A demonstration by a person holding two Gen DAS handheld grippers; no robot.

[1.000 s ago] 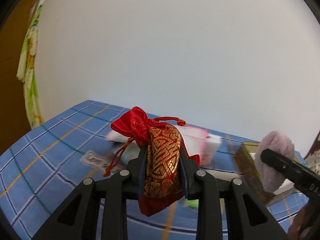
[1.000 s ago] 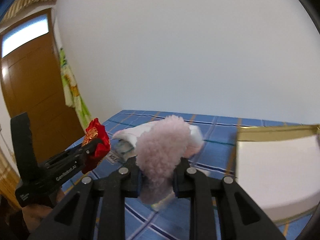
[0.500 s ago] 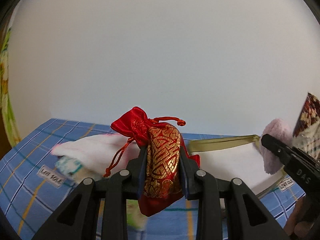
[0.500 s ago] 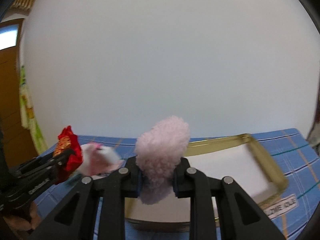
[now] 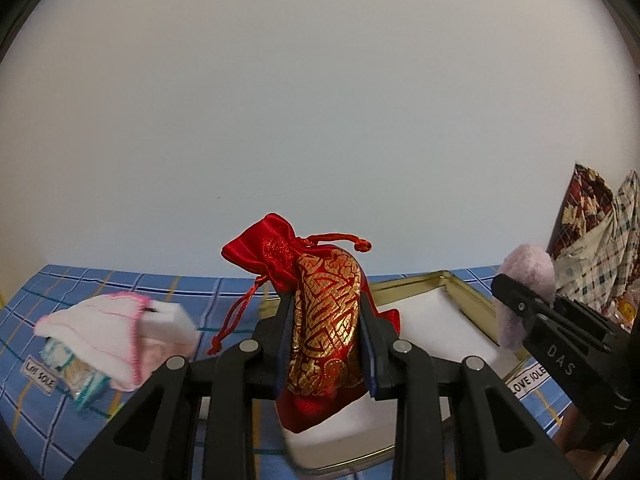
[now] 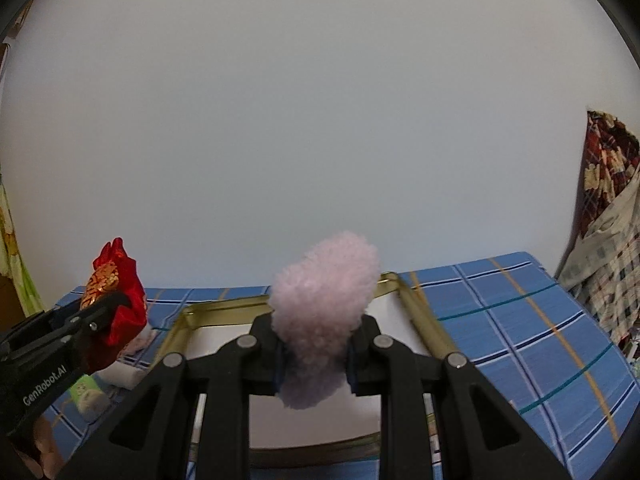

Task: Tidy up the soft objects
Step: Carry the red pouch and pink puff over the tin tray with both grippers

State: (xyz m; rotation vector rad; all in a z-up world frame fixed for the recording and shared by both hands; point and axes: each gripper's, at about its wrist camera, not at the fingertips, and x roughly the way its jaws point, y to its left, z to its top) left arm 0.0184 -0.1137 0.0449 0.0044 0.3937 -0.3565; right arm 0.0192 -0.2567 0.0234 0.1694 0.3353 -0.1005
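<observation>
Since a second earlier both views had swung right: the brown door and most of the hanging floral cloth dropped out of frame, and the gold-rimmed tray with its white inside came to sit right under my grippers. Grips unchanged. My left gripper was clamped on the red and gold drawstring pouch, held above the tray's near left part. My right gripper was clamped on the pink fluffy puff, above the tray's middle. The pink-edged white cloth lay on small packets left of the tray, on the blue checked tablecloth. Plain white wall behind; patterned fabrics hanging at far right.
</observation>
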